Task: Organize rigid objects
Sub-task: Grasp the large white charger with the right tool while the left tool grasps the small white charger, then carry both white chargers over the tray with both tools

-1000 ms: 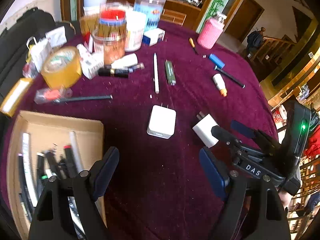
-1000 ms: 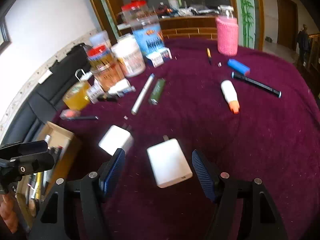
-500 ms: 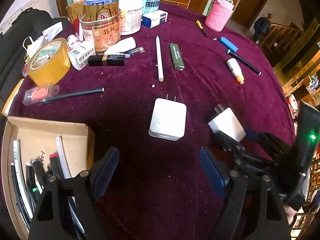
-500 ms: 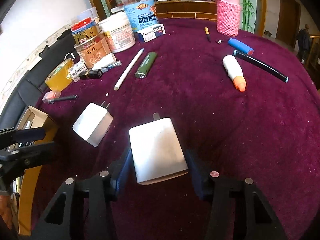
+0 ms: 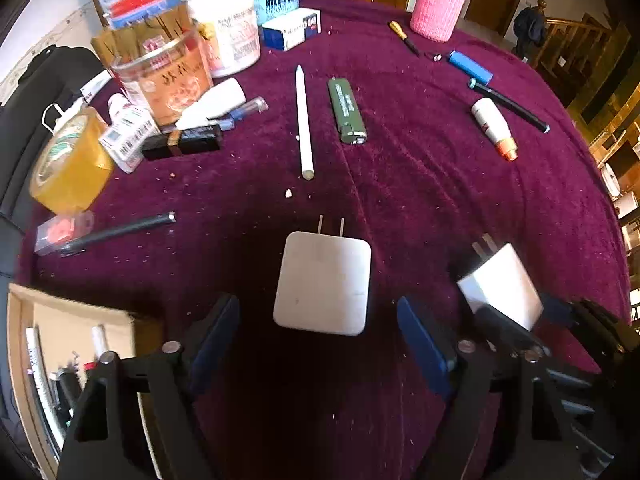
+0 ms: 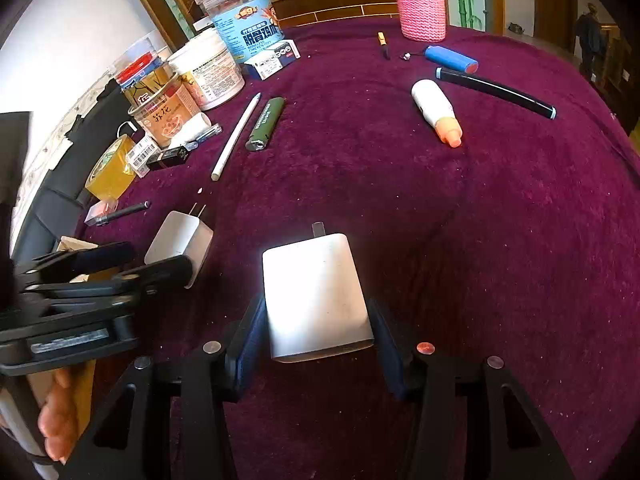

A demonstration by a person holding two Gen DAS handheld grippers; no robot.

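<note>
Two white plug chargers lie on a purple tablecloth. My right gripper (image 6: 316, 344) is shut on one white charger (image 6: 316, 296), its prongs pointing away; the same charger shows at the right of the left wrist view (image 5: 500, 284). My left gripper (image 5: 320, 336) is open, its blue pads either side of the near end of the other white charger (image 5: 324, 280), which lies flat; this charger also shows in the right wrist view (image 6: 180, 236). A cardboard box (image 5: 60, 316) with pens in it sits at the left.
A white stylus (image 5: 303, 120), a green lighter (image 5: 346, 110), a black pen (image 5: 116, 232), a tape roll (image 5: 68, 160), jars (image 5: 164, 68), a white-and-orange tube (image 5: 494, 126), a blue lighter (image 5: 470, 66) and a pink cosy (image 5: 440, 4) lie further back.
My right gripper closed on its charger and holds it. My left gripper moved forward until its open jaws flank the other charger.
</note>
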